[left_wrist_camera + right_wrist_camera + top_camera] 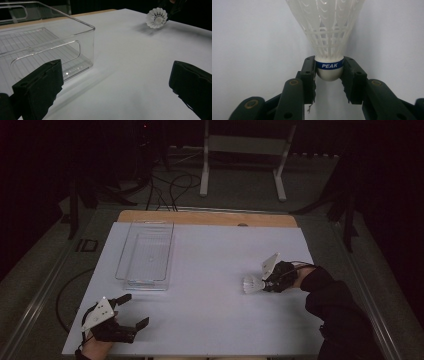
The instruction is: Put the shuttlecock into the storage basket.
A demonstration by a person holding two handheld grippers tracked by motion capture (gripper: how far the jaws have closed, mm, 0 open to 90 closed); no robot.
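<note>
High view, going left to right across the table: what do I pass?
Left hand-held gripper with jaws open, at the near left corner → clear plastic bin → shuttlecock → right hand-held gripper shut on the shuttlecock's cork end.

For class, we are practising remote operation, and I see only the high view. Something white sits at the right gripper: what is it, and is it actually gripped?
Observer: It is a white plastic shuttlecock; the right gripper is shut on its rounded cork base.
Operator: Any marking on it?
Observer: A blue band around the base reads PEAK.
Operator: Is the clear tray ahead of the left gripper holding anything?
Observer: The left gripper view shows the clear tray with a bare ribbed floor and a handle cutout in its near wall.
Operator: And the left gripper?
Observer: The left gripper is open, with bare white table between its fingers.
</note>
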